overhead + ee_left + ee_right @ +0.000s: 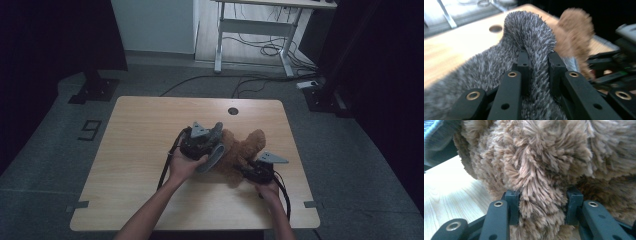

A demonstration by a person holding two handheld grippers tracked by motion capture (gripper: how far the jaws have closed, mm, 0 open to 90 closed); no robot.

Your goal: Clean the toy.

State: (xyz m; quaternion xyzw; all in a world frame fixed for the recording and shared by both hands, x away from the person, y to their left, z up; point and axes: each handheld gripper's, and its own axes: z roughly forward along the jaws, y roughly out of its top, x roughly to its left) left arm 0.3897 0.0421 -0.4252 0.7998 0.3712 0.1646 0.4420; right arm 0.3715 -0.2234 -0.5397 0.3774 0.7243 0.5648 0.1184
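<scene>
**Both tools pinch plush at the bench's middle**

Near the front edge, the right tool (256, 172) has its jaws clamped on a brown plush toy (242, 152). Just left, the left tool (200, 145) pinches a fold of grey furry fabric (529, 37) touching the toy. Beyond lies bare bench (150, 115) with a round hole (233, 111).

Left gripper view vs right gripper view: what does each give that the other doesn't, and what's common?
Left gripper view: the left gripper shut on a fold of grey furry fabric, the round hole in the table top, and the right gripper farther off.

Right gripper view: the right gripper shut on a tuft of the brown plush toy, seen close up.

Both: the brown plush toy, the grey fabric and the light wooden table.
</scene>
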